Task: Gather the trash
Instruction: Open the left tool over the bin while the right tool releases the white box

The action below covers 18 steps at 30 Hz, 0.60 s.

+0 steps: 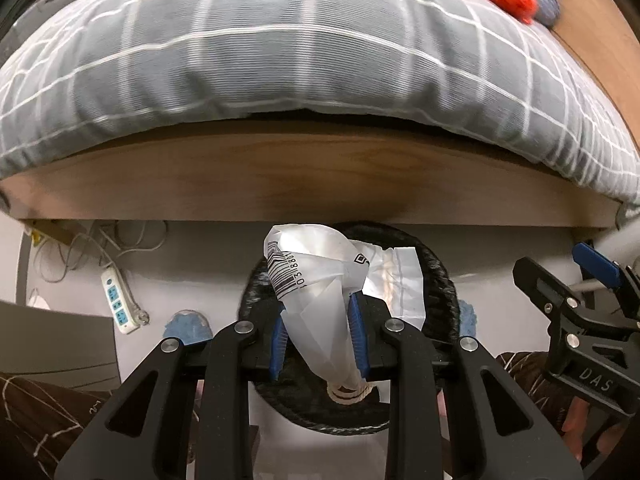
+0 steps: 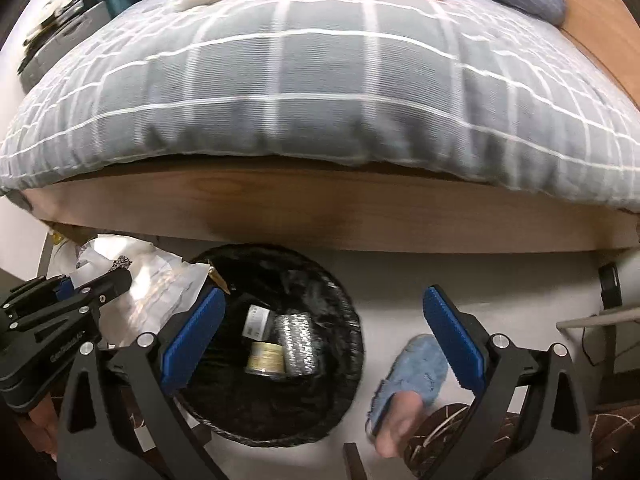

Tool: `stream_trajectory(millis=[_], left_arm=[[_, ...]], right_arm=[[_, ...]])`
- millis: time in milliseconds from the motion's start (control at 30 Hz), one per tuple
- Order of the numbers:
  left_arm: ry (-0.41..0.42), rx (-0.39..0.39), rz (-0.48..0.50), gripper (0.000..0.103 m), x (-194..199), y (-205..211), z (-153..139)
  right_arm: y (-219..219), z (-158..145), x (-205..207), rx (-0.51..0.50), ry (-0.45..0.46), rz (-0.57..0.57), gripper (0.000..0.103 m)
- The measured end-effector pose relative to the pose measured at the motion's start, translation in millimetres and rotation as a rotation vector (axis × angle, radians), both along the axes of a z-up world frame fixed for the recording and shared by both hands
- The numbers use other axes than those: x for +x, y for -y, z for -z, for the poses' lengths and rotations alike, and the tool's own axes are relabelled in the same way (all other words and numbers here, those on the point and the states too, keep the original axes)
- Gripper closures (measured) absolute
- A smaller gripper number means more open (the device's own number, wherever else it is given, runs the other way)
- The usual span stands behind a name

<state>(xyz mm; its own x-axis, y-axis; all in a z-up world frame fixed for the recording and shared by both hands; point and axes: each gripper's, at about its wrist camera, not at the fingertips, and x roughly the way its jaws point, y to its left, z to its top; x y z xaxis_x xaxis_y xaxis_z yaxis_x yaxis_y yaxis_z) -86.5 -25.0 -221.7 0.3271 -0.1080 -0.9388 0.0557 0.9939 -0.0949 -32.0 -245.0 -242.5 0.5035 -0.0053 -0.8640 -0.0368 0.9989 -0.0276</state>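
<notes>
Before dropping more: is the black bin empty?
Not empty: the black bin already holds a small box and a tin.

bin (image 2: 320, 280) mouth open from above; bed frame (image 2: 320, 216) overhangs far rim

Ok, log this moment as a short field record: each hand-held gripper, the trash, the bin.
left hand-held gripper: shut on crumpled plastic wrapper, held over the bin
right hand-held gripper: open, nothing between its pads
bin: black-lined, on the floor beside the bed frame
bin contents: small containers, silvery packet
</notes>
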Motion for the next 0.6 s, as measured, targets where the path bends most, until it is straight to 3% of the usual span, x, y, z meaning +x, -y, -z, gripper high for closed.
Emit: stream_trajectory(millis=[367,467,533,600], left_arm=[[-0.001,0.008,0.063,0.075,1.9,37.4,3.3],[0.008,0.026,0.051,0.061,1.9,35.7,5.4],[0.028,0.044,0.046,0.043,1.8,34.9,2.1],[0.047,0.049,0.042,0.038,2.3,33.6,-3.6]], right_arm=[[21.5,-7.6,-11.7,0.002,0.024,0.041,0.008],[23.9,-12.2,-11.0,0.005,0.029,0.054,0.008],[23.4,-14.8,-10.1,0.008,0.036,0.060,0.008],[21.5,-19.7,-9.5,0.003,0.048,0.058,0.008]])
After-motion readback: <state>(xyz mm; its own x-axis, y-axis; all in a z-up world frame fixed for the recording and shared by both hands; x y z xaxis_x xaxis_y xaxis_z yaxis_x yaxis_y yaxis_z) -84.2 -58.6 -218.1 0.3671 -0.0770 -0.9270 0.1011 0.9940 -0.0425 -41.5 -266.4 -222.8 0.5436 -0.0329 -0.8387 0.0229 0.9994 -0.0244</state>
